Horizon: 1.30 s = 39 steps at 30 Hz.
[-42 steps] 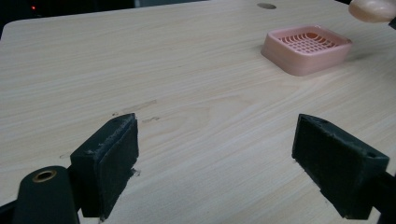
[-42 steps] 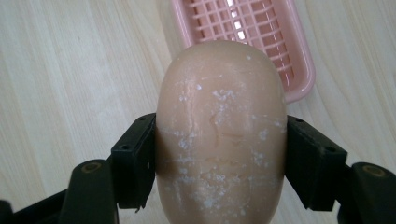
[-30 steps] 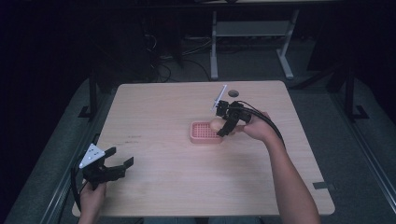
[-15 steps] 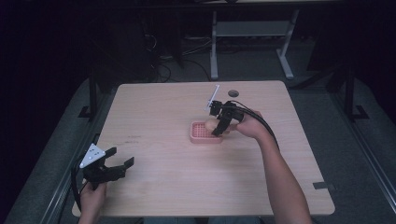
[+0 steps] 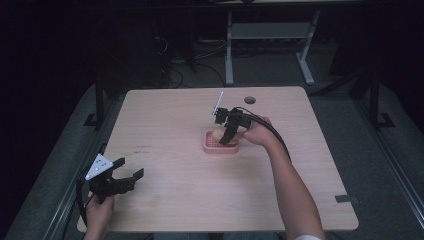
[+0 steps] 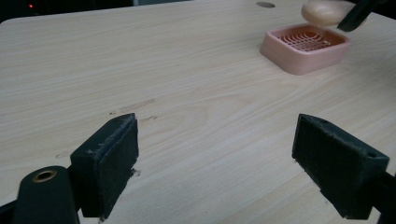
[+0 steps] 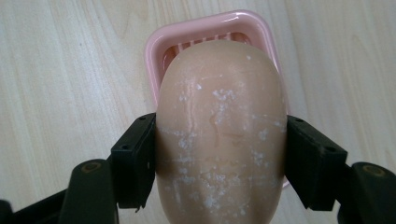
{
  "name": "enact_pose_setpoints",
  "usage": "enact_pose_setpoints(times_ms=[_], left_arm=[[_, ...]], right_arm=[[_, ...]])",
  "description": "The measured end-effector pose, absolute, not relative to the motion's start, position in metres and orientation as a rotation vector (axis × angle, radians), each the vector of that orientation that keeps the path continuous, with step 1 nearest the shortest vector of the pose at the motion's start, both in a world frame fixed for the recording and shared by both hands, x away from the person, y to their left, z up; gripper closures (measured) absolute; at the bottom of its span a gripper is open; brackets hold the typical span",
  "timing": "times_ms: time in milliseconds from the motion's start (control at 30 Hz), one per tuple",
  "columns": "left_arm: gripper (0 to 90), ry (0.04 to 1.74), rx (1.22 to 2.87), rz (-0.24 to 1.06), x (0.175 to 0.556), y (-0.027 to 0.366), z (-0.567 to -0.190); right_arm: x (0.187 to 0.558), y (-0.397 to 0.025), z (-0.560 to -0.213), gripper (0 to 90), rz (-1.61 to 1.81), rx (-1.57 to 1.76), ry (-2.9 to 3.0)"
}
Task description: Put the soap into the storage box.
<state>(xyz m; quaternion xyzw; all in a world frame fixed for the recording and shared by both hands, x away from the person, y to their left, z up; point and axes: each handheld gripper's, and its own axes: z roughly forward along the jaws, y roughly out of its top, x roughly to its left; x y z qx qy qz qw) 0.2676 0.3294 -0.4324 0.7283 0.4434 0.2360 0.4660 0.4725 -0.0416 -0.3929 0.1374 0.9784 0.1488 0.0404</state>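
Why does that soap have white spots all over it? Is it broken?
The soap, clamped in the right hand-held gripper above the pink soap dish, has white flecks and a thin crack line on its top. It looks worn and dried out, not broken. The table has a few faint scuff marks. Nothing is spilled.

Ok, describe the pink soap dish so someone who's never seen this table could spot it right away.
On the pale wooden table, look just right of the middle, under the right gripper, which holds a tan oval bar of soap. The pink plastic soap dish there is a low rounded rectangle with a slatted floor, the table's one pink thing.
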Motion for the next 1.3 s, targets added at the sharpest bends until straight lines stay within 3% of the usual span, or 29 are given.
enact_pose_setpoints(times_ms=[1300], left_arm=[[14.3, 1.096, 1.782, 0.571, 0.273, 0.329, -0.433]], right_arm=[[0.482, -0.03, -0.412, 31.7, 0.435, 0.428, 3.017]])
